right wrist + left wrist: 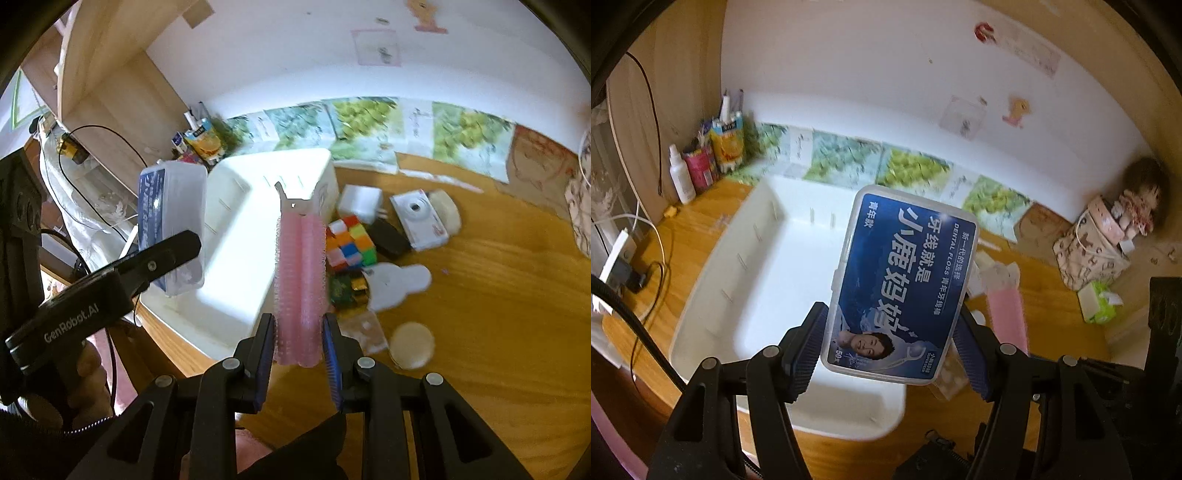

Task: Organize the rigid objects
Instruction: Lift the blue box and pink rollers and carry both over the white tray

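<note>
the left gripper (890,347) is clamped across the short sides of a dental floss box (899,284), pads pressing its lower end, and the box hangs in the air above the white storage bin (713,280), tilted with its top toward 12 o'clock. in the right wrist view the same box (171,225) shows at about 9 o'clock of the bin (325,177), clear of its rim.

the right gripper (299,350) is clenched on a pink velcro hair roller clip (301,280), gripped at its near end, the metal clip tip pointing to 12 o'clock over the bin's right wall.

the floss box looks like thin, smooth, stiff plastic: light, probably a bit slippery, and its lid could pop if squeezed hard. gripping the narrow sides low down, as here, leaves a long lever, so it may swing; a hold nearer the middle would likely be steadier. the roller looks very light and springy, its bristly surface should bite the pads well, but it would likely squash under pressure.

on the wooden desk (498,332), at 3 o'clock of the bin, wait a rubik's cube (351,240), a small white camera (419,218), a white charger (360,203) and a round cream puff (412,345).
</note>
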A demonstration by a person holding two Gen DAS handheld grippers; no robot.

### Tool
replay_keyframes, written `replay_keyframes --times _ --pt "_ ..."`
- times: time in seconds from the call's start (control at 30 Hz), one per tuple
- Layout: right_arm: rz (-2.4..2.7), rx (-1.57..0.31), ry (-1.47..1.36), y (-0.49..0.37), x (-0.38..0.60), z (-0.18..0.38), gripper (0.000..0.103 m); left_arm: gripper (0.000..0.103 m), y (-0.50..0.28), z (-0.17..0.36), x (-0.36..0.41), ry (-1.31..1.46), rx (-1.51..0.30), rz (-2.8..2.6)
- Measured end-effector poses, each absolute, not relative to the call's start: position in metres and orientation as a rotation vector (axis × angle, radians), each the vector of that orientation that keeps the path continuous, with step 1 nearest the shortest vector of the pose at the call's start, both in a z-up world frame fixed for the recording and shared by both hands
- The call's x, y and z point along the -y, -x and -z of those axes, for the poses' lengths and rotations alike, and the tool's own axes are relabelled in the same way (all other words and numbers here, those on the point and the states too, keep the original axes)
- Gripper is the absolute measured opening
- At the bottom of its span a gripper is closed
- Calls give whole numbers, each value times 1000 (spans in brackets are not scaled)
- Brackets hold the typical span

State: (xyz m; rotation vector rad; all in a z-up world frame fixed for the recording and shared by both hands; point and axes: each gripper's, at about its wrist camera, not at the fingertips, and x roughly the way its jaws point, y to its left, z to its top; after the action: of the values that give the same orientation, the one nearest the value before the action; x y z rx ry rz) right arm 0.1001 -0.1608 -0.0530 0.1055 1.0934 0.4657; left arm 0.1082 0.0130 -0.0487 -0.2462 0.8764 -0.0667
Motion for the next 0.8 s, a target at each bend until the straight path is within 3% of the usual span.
replay_keyframes --times 0.4,0.8 --pt "-471 -1091 -153 -115 101 61 26 70 -121 44 -74 158 -743 37" --pt "-476 -1131 -259 -124 43 86 26 65 -127 69 -123 61 -819 70"
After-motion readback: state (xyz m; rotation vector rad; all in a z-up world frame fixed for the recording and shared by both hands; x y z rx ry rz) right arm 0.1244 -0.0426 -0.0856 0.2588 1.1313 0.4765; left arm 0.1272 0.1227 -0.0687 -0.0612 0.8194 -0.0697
